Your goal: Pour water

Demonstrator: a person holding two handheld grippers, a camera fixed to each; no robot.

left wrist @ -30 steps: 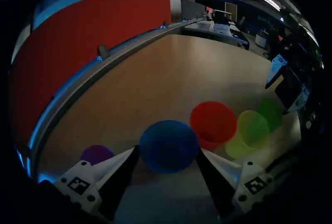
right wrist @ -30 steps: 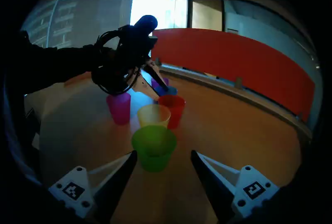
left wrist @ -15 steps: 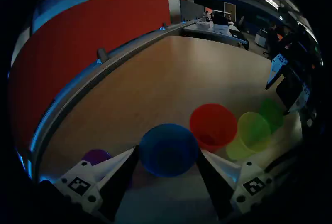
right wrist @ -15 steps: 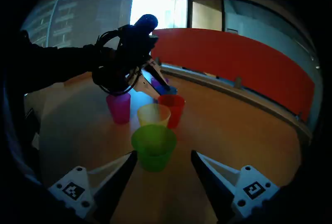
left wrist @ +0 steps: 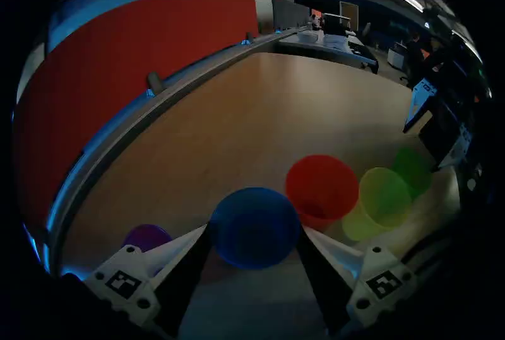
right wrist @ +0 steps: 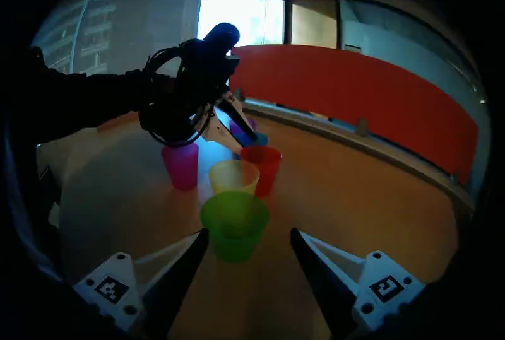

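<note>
The left tool [left wrist: 254, 233] is holding the blue cup [left wrist: 254, 226], with both fingers pressing on its sides. The cup's inside is dark, so it is hard to tell what is in it. Its bottom is hidden, so one cannot tell if it is touching the table [left wrist: 252, 119]. A purple cup [left wrist: 145, 237] is peeking out from behind one finger, which is covering its lower part. On the other side, the red cup [left wrist: 322, 187], yellow cup [left wrist: 383, 196] and green cup [left wrist: 411, 170] are standing in a row, each hiding a bit of the next. At the dark edge, the right tool's white fingers [left wrist: 418, 97] are showing dimly.

In the right gripper view, the right tool [right wrist: 247, 234] is wide open. The green cup is standing just ahead of the gap between its fingers. The blue cup is mostly hiding behind the red cup. A pink cup [right wrist: 181, 166] is standing under the left tool, and a dark cable loop is covering its rim. The sleeve [right wrist: 69, 103] is just a dark shape.
</note>
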